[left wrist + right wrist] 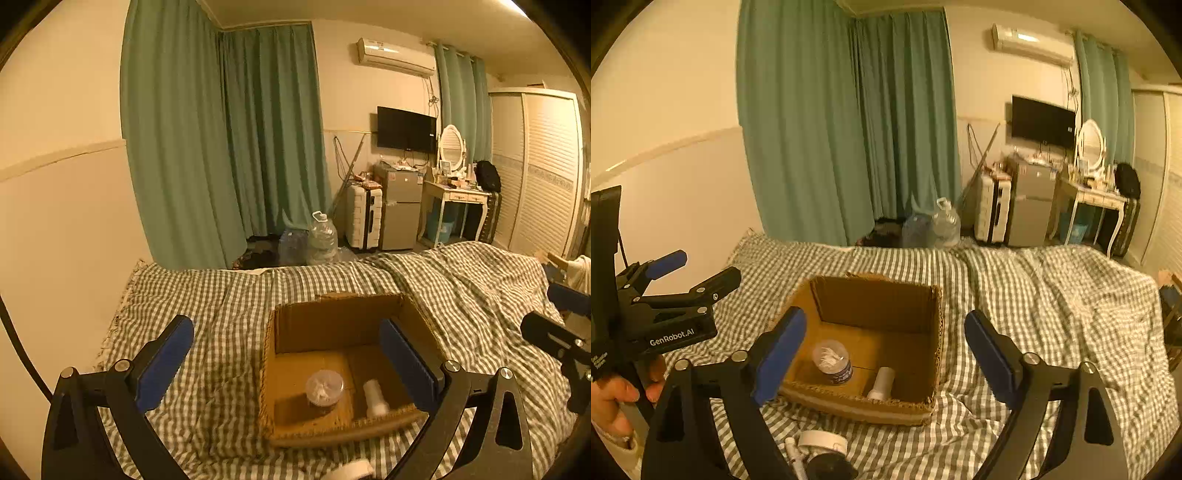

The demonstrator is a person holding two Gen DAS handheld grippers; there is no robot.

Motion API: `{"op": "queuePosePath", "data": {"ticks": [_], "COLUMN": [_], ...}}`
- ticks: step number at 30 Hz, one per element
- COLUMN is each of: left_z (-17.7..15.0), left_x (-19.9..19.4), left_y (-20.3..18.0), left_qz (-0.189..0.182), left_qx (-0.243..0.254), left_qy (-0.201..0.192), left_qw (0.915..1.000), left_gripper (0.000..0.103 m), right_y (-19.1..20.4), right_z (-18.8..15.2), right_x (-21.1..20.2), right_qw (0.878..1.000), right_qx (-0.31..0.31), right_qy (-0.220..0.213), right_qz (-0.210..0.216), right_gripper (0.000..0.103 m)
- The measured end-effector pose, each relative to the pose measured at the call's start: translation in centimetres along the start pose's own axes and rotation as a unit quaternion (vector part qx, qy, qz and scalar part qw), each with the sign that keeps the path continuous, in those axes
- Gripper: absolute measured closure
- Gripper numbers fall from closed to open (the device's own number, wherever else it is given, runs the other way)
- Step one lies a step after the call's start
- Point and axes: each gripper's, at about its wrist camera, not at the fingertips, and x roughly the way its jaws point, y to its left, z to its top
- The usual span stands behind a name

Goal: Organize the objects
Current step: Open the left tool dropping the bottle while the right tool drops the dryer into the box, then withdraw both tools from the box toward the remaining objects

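Already two things sit in the open cardboard box (871, 332) on the checked bedspread (1015, 295): a small clear-lidded jar (833, 362) standing upright at its left, and a white bottle (882, 382) lying on its side just right of it, the two near each other but apart. Both tongs hang above the box with nothing between them; the left gripper (291, 354) has its jaws spread wide, and the right gripper (886, 349) also stands apart and empty. More items wait on the bedspread near the box's front wall, a white round lid or tub (822, 441) and something dark beside it, too cut off to name. They look like light, rigid plastic, so weight should be no trouble, but smooth round sides may slip. A pinch across the body, below any cap, seems safest. Soft bedding underneath will let a piece roll or sink when pressed.
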Motion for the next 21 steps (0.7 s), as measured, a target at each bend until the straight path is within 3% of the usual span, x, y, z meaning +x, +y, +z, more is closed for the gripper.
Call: {"op": "queuePosePath", "data": {"ticks": [4,10,17,21], "left_z": [-1.8,-7.4,-14.9,-18.7], "left_x": [-1.9,-1.9,1.7,4.1], "left_y": [0.6,1.8,3.4,2.7], "left_qz": [0.004,0.024,0.022,0.026], "left_qx": [0.015,0.012,-0.034,-0.027], "left_qy": [0.012,0.038,0.088,0.123], "left_qw": [0.9998,0.9989,0.9953,0.9917], "left_gripper": [0.0,0.0,0.0,0.0], "right_y": [1.4,3.4,5.2,5.8], "right_z": [-1.1,-5.4,-12.3,-17.2], "right_x": [-2.6,-2.9,1.2,5.3], "right_qw": [1.0,0.999,0.997,0.991], "right_qx": [-0.01,0.017,0.027,0.029], "right_qy": [-0.005,0.023,0.072,0.133], "right_qz": [0.002,0.017,0.019,0.015], "right_gripper": [0.014,0.014,0.014,0.014]}}
